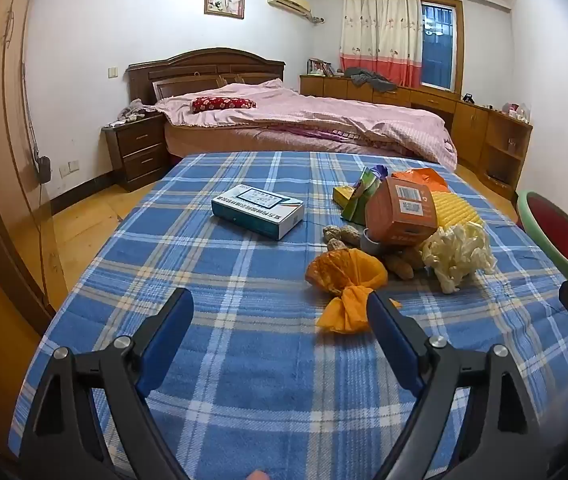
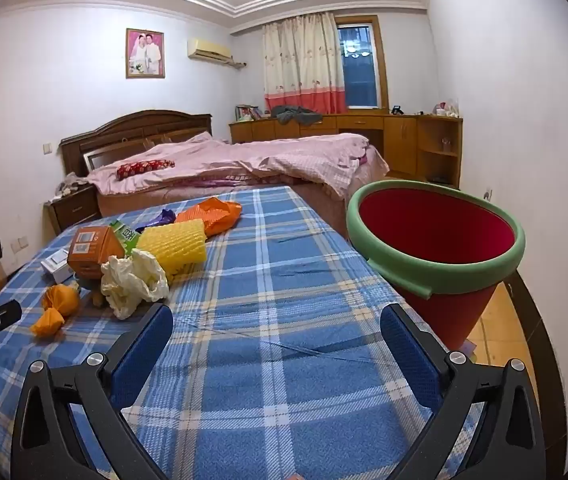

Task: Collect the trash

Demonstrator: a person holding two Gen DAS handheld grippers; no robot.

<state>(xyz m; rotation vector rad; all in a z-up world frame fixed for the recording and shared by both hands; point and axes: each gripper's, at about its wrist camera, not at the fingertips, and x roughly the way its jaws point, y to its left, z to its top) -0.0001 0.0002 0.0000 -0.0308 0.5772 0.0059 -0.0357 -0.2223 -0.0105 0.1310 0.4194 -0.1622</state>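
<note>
A pile of trash lies on the blue plaid cloth (image 1: 244, 360): an orange crumpled wrapper (image 1: 344, 280), a white crumpled bag (image 1: 460, 252), an orange carton (image 1: 400, 212), yellow foam netting (image 1: 456, 208), peanuts (image 1: 340, 236) and a white-blue box (image 1: 258, 210). The pile also shows in the right wrist view: wrapper (image 2: 54, 308), white bag (image 2: 132, 280), carton (image 2: 92, 250), netting (image 2: 174, 246). A red bin with a green rim (image 2: 436, 256) stands at the table's right edge. My left gripper (image 1: 280, 316) is open and empty, just short of the orange wrapper. My right gripper (image 2: 276, 332) is open and empty over bare cloth.
A bed with pink covers (image 1: 304, 120) lies beyond the table, a dark nightstand (image 1: 136, 152) to its left and wooden cabinets (image 1: 484, 128) along the right wall. Wooden floor (image 1: 84, 232) shows to the left of the table.
</note>
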